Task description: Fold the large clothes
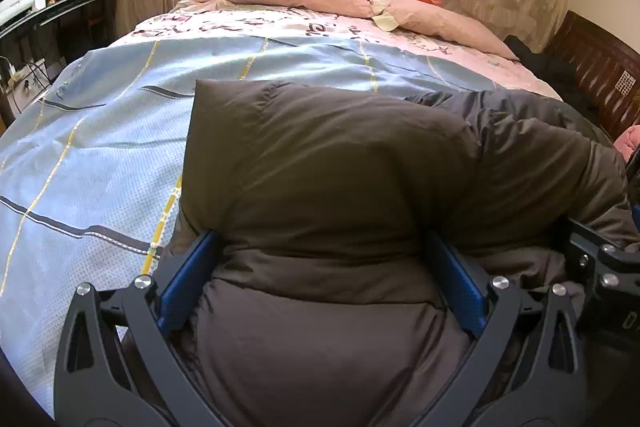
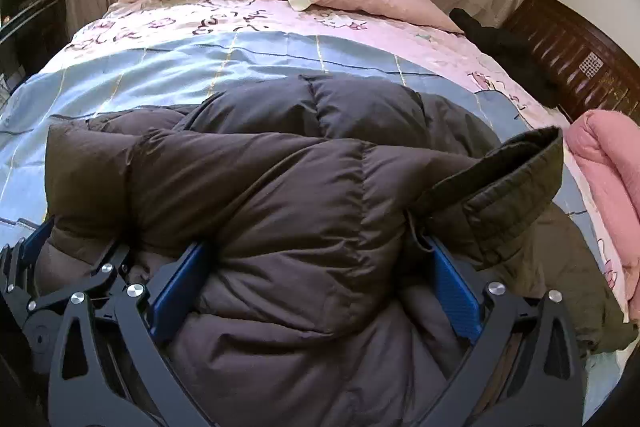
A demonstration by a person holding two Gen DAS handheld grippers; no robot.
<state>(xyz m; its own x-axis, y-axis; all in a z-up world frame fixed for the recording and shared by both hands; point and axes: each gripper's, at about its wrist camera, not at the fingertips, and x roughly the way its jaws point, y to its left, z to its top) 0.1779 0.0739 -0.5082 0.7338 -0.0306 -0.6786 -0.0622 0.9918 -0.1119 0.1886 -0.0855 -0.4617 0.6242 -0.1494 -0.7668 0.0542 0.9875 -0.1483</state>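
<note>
Now the brown puffer jacket (image 1: pixel 340 167) lies bunched on the near part of the blue bedspread (image 1: pixel 100 131). Both the left gripper (image 1: pixel 324 255) and right gripper (image 2: pixel 316 263) have their fingers spread wide, with jacket padding bulging between them.

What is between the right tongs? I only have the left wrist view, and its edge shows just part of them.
Observer: The dark puffer jacket fills the gap of the right tongs; the jaws stand wide apart.
Operator: Anything sticking out near them?
Observer: A ribbed olive band of the jacket stands up just above the tongs' right-hand finger.
Operator: And further out on that side?
Observer: A folded pink blanket lies to the right of the jacket.
</note>
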